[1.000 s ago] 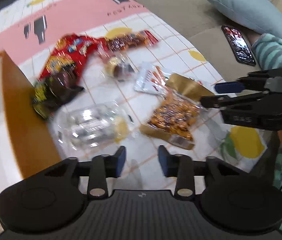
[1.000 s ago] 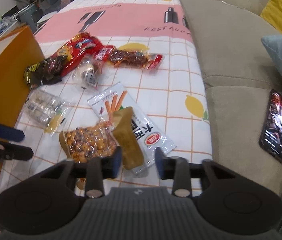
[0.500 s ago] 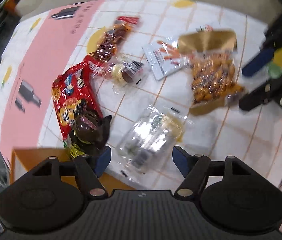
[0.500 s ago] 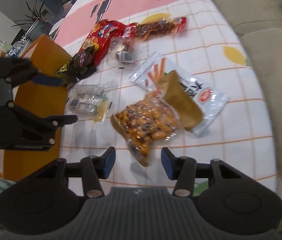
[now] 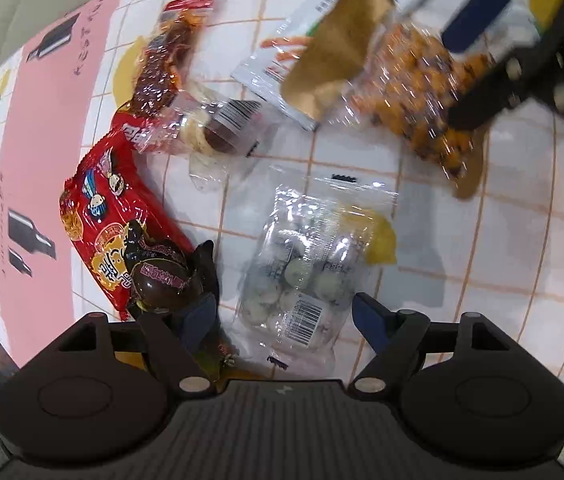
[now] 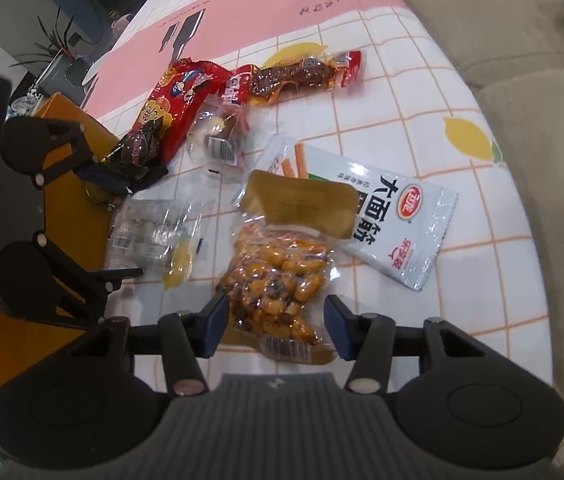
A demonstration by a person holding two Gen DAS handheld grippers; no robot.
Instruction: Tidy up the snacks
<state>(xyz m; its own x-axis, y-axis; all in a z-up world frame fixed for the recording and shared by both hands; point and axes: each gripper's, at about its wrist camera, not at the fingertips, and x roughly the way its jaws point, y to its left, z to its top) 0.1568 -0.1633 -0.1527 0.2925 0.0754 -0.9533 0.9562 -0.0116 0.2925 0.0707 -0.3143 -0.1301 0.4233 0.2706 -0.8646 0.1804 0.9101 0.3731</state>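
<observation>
Left gripper (image 5: pixel 284 318), jaws just opened wide, straddles clear candy bag (image 5: pixel 306 264), ungripped; right gripper (image 6: pixel 276 322) half-open astride peanut bag (image 6: pixel 278 284); risk: chocolate packet (image 5: pixel 162 276) at nine o'clock snagging left finger.

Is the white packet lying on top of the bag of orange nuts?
No, the nut bag has its gold top flap lying over the white packet, so the packet is underneath.
</observation>
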